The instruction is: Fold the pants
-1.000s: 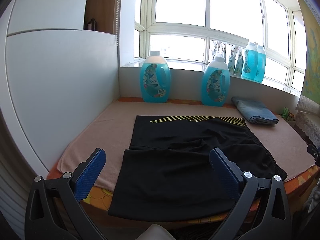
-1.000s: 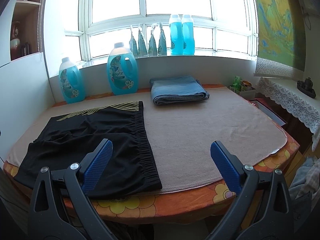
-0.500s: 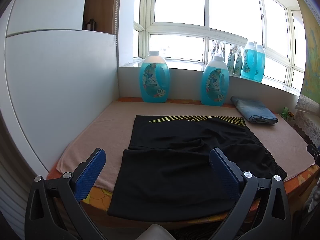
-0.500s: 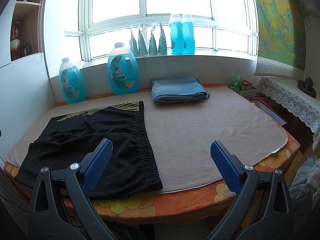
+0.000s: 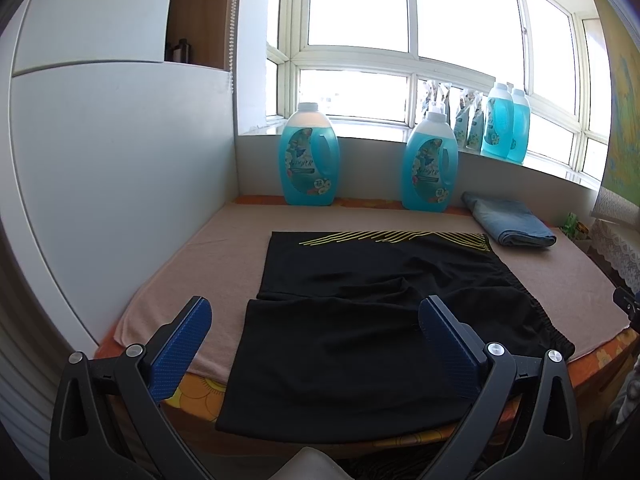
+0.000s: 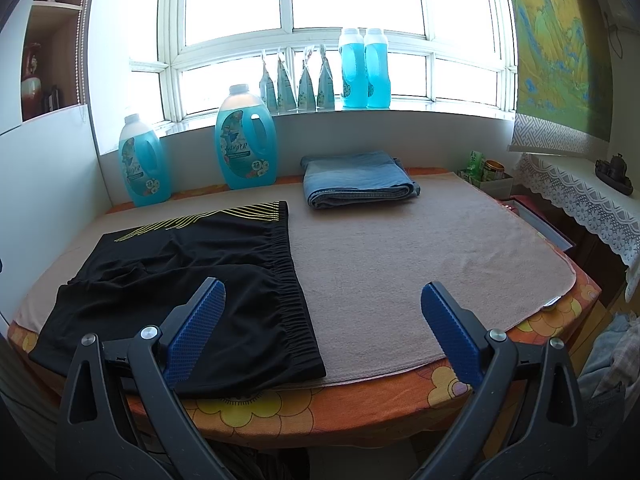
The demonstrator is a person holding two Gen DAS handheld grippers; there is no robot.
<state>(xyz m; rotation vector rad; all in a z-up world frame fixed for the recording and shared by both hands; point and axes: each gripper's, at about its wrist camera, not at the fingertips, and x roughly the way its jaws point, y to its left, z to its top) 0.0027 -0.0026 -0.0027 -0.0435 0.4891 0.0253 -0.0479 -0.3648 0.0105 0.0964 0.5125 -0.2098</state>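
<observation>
Black shorts with yellow stripes (image 5: 372,312) lie spread flat on a beige towel (image 5: 208,264) covering the table; they also show at the left in the right wrist view (image 6: 188,272), elastic waistband toward the table's middle. My left gripper (image 5: 314,320) is open and empty, held back off the near edge over the shorts' leg end. My right gripper (image 6: 322,304) is open and empty, near the front edge by the waistband corner.
Folded blue jeans (image 6: 356,178) lie at the back. Two blue detergent jugs (image 5: 310,160) (image 5: 430,166) stand against the rear wall, more bottles on the windowsill (image 6: 364,68). A white cabinet (image 5: 100,184) borders the left. The orange flowered tablecloth edge (image 6: 360,408) faces me.
</observation>
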